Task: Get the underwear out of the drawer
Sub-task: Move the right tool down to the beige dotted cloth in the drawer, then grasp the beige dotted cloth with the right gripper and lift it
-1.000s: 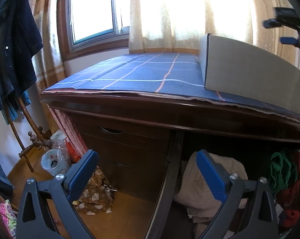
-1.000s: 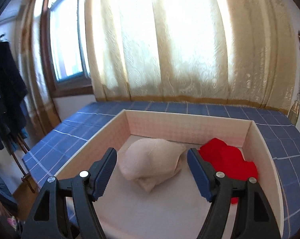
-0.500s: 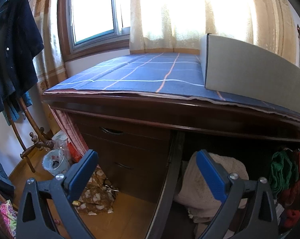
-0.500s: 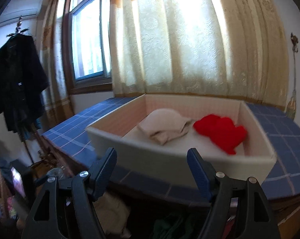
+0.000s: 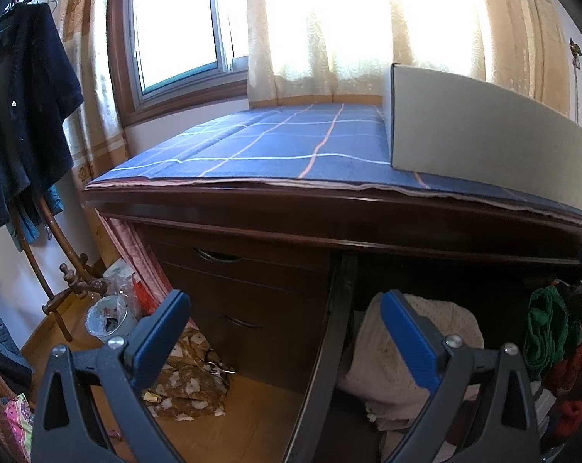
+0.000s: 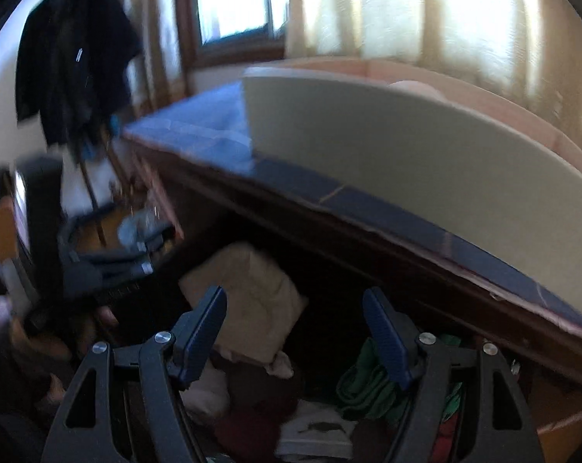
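Observation:
The open drawer (image 6: 553, 424) under the desk holds a heap of clothes: a folded beige garment (image 6: 252, 293), a green piece (image 6: 368, 382), a dark red one (image 6: 252, 424) and something white (image 6: 318, 436). My right gripper (image 6: 295, 301) hangs open just above this heap, nothing between its fingers; this view is blurred. My left gripper (image 5: 285, 308) is open and empty, straddling the drawer's left side wall (image 5: 322, 347), with the beige cloth (image 5: 426, 339) behind its right finger. Green (image 5: 542, 328) and red (image 5: 569, 413) clothes lie further right.
A white box (image 5: 484, 142) stands on the blue checked cloth (image 5: 291, 142) covering the desk top; a beige garment (image 6: 410, 87) peeks over its rim. Shut drawers (image 5: 233, 289), a small bin (image 5: 105, 320), a coat stand with dark clothes (image 5: 21, 115) and floor clutter lie left.
The right gripper has dropped from above the white box to in front of the desk over the open drawer, rolling as it went. The left gripper has stayed put.

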Demonstrator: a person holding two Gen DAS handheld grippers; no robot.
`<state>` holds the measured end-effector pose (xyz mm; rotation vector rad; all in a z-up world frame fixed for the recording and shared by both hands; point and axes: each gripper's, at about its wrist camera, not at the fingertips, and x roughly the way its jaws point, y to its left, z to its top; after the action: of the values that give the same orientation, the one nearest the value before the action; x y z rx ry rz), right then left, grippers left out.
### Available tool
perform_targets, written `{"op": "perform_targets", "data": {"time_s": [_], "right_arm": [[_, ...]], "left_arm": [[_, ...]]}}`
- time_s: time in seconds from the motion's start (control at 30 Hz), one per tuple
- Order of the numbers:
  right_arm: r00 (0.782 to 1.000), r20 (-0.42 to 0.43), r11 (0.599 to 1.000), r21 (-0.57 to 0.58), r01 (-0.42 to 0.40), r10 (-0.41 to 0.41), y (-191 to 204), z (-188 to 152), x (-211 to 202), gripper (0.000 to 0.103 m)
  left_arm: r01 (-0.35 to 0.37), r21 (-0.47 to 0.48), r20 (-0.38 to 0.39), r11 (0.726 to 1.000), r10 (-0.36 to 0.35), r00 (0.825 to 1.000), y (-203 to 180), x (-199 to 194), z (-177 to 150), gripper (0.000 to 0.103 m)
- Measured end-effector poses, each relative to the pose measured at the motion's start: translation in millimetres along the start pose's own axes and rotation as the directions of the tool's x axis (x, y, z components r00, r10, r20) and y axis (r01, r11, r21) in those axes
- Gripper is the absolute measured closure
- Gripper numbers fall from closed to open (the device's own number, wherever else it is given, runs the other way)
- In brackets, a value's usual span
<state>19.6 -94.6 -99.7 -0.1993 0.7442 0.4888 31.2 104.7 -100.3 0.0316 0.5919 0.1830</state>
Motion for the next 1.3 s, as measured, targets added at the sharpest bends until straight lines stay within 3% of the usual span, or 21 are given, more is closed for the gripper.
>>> {"op": "perform_targets", "data": {"time_s": [0.27, 0.5, 0.57, 0.87, 1.03, 1.07, 1.1, 1.23, 1.3], "right_arm": [[0.994, -0.105, 0.983, -0.186, -0.006, -0.014, 17.5, 12.3, 50.6, 0.028], [0.983, -0.185, 0.963, -0.263, -0.062, 0.013, 33.9, 10.4, 110.6, 0.031], [0.981, -0.192, 0.957, -0.286, -0.046, -0.010, 38.9, 7.1, 121.9, 0.031], [0.955, -0.288, 0.988, -0.112, -0.103, 0.067, 21.8, -7.8, 156.0, 0.030], [0.953, -0.296, 0.987, -0.121, -0.104, 0.064, 27.3, -9.1, 155.7, 0.030], [0.953, -0.295, 0.986, -0.130, -0.103, 0.061, 29.0, -9.8, 155.5, 0.034], [0.952, -0.296, 0.984, -0.131, -0.117, 0.074, 31.2, -9.9, 154.6, 0.048], [0.950, -0.291, 0.980, -0.125, -0.157, 0.115, 34.7, -8.3, 149.0, 0.076], [0.958, -0.267, 0.980, -0.142, -0.142, 0.100, 38.2, -5.0, 138.4, 0.096]], "left_arm": [[0.009, -0.023, -0.018, 1.000, -0.009, 1.000, 4.7, 0.6, -0.6, 0.002], [0.008, -0.031, -0.015, 0.999, -0.009, 1.000, 7.4, 0.6, -1.8, 0.002], [0.008, -0.030, -0.017, 1.000, -0.008, 1.000, 7.5, 1.1, -2.6, 0.002], [0.009, -0.051, -0.021, 0.999, -0.010, 1.000, 10.2, 1.6, -3.8, 0.002], [0.002, -0.045, -0.023, 0.999, -0.003, 1.000, 9.6, 1.2, -5.0, 0.002], [0.002, -0.043, -0.025, 0.999, -0.004, 1.000, 9.5, 1.1, -5.5, 0.002], [0.003, -0.045, -0.025, 0.999, -0.004, 1.000, 9.4, 1.3, -5.4, 0.002], [0.006, -0.044, -0.030, 0.999, -0.007, 1.000, 9.2, 2.1, -6.5, 0.002], [0.005, -0.039, -0.036, 0.999, -0.006, 0.999, 8.7, 2.6, -6.8, 0.002]]}}
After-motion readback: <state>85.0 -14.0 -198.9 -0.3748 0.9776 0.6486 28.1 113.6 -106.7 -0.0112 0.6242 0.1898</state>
